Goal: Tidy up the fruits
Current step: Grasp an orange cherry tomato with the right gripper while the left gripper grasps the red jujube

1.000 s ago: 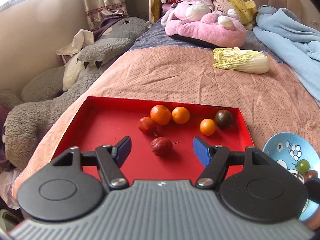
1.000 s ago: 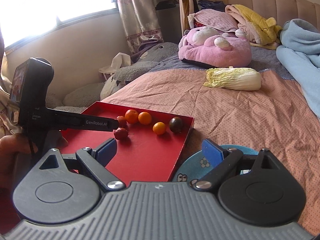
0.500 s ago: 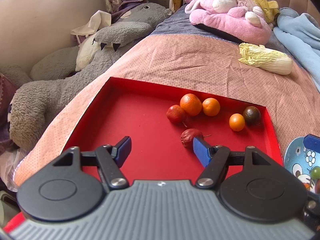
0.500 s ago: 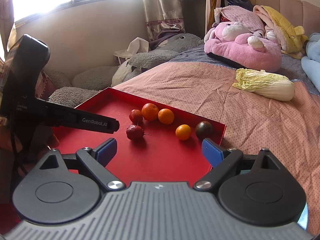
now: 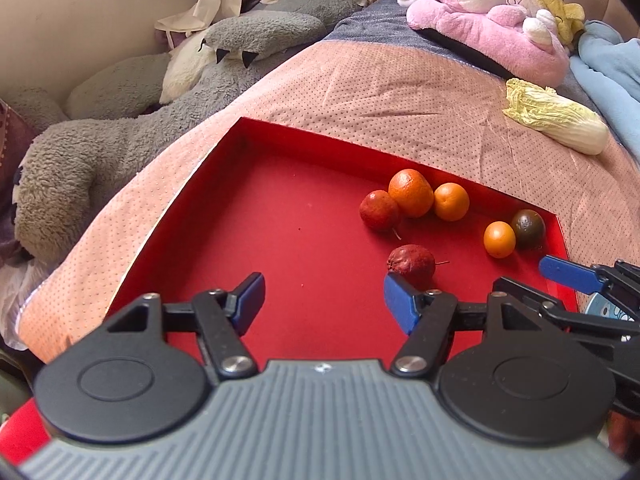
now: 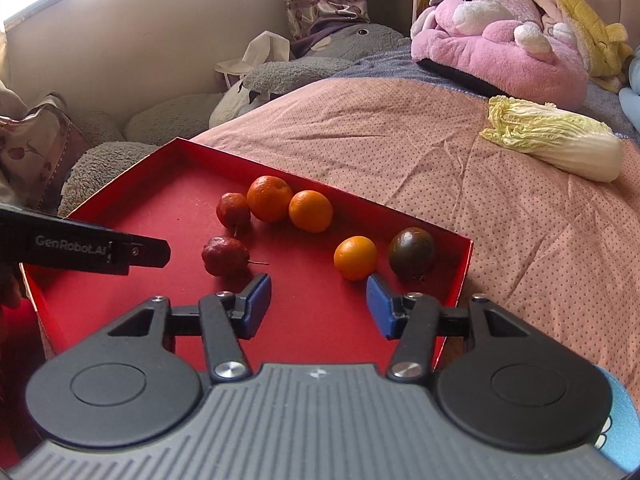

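While the right gripper (image 6: 318, 306) is closing on nothing, the small orange (image 6: 355, 258) is judged light, smooth, best pinched across its middle.

Daylight, soft and even in both views. It enters from upper left: the right wrist view shows a blown-out white patch at its top-left corner. The pale beige wall (image 6: 132, 60) grades darker away from it. Fruits on the flat red cardboard tray (image 6: 168, 184) cast short, soft shadows toward the right. No glare on the tray floor. Strong fisheye bending at all edges; corners vignetted black. Centre sharp; the ribbed grey gripper housing (image 5: 320, 420) nearest the lens is slightly soft.
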The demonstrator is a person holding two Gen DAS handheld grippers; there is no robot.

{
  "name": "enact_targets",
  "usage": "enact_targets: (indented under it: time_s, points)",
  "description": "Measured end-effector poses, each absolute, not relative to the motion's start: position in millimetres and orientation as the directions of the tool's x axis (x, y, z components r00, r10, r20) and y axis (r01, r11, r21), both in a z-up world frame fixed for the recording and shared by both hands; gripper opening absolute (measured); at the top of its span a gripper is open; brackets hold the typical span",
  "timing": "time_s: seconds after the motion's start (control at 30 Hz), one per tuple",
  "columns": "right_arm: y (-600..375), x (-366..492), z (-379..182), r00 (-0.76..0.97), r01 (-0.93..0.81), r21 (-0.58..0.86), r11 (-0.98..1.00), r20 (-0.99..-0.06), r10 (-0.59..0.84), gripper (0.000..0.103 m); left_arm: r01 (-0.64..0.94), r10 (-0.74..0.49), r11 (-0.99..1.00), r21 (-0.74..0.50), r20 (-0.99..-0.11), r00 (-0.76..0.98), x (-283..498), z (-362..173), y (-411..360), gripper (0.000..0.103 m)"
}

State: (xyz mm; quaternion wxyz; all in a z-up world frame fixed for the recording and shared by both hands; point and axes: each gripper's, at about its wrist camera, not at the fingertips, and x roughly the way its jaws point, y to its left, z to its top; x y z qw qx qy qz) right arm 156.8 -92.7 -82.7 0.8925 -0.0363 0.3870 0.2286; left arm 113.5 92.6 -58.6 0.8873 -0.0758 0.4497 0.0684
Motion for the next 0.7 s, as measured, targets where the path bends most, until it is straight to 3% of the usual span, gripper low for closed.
enact_targets:
  time_s: [0.33,0.47,0.7]
  points:
    - [-76,197,-100,0.588,-0.399,0.072,0.914,-0.745,0.315,0.054,-0.144,0.009,0.986,-0.087,-0.825,0.565,119,-66,84,0.068]
    - [-74,204,-107,0.583,-0.409,0.047,0.911,-0.755,0.301,0.035,-0.107,-0.005,0.991,-0.079,-0.826,0.564,121,-68,77,0.068]
    - [-90,186,-99,0.6,-0.417,0.07,0.906,-0.728,0.332,0.035,-0.09,0.017,0.995,-0.041,-0.829,0.559,129,-73,68,0.068]
